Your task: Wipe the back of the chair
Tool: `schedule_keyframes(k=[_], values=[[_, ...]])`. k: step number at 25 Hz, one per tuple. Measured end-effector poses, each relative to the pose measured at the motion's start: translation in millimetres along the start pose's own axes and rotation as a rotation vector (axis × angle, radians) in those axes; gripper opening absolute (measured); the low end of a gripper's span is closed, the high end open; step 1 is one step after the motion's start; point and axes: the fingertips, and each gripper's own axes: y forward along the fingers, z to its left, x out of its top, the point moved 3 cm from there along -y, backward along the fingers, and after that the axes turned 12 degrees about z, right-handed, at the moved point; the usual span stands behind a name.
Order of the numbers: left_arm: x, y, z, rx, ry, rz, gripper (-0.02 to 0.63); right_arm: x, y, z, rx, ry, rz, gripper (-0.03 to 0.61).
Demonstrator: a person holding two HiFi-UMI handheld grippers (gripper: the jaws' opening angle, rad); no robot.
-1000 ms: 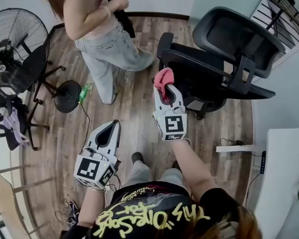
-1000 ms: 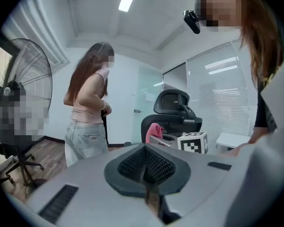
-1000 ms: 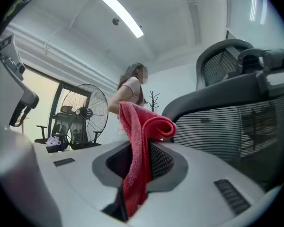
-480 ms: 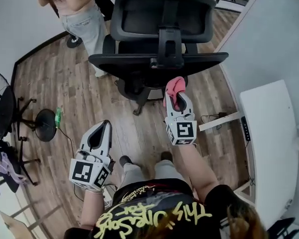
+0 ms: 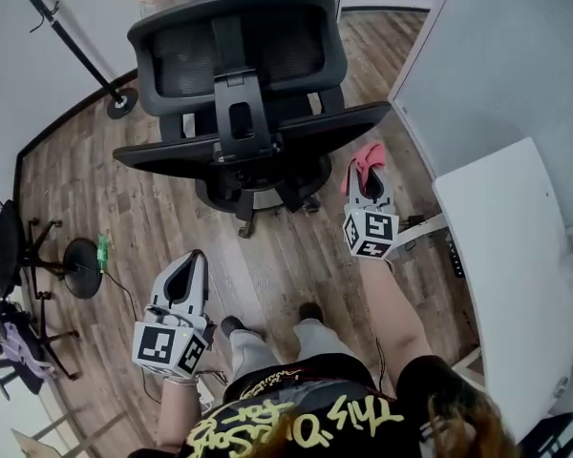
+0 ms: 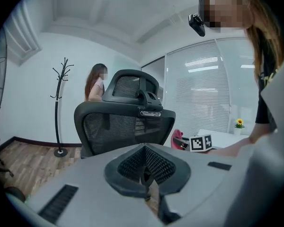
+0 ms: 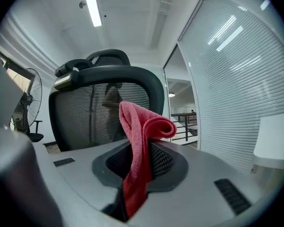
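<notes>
A black mesh office chair stands with its back turned toward me, the headrest above it. My right gripper is shut on a pink-red cloth, just off the back's right end and apart from it. In the right gripper view the cloth hangs folded between the jaws, with the mesh back close behind. My left gripper hangs low at the left, shut and holding nothing. In the left gripper view it points at the chair back.
A white desk and a glass partition close off the right side. Another person stands beyond the chair by a coat stand. A fan base and a green bottle lie on the wooden floor at left.
I have come round the chair, so its back now faces me. The right gripper with the cloth moved right, beside the back's right end. The left gripper stayed low.
</notes>
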Motion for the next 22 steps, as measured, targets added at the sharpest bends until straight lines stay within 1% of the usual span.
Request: schedule_keyframes(k=[4,9,12,15,18,22], values=[[5.1,11.7,-9.7,0.031,0.015,-0.001,-0.006,-9.6,26.6,-18.6,0.018,0.026,0.016,0.065],[3.2,20.1,-14.8,0.07,0.012,0.008,-0.006,-22.3,54.3,-20.4,0.065,-0.008,0.038,0.066],[0.8,19.2,-14.3,0.096,0.008,0.015,-0.006,-27.0,61.8,-19.0,0.08,0.003,0.029,0.064],[-2.5,18.1,-11.7,0.111,-0.004,0.015,-0.006,-29.1,64.9,-17.7,0.077,0.021,0.019,0.064],[-6.7,17.7,-8.9,0.112,-0.022,0.017,-0.006,-28.9,64.2,-16.2,0.06,0.03,0.016,0.066],[-8.8,14.2,-4.4,0.108,-0.027,0.018,-0.006,-28.8,63.1,-13.3,0.037,0.069,0.014,0.064]])
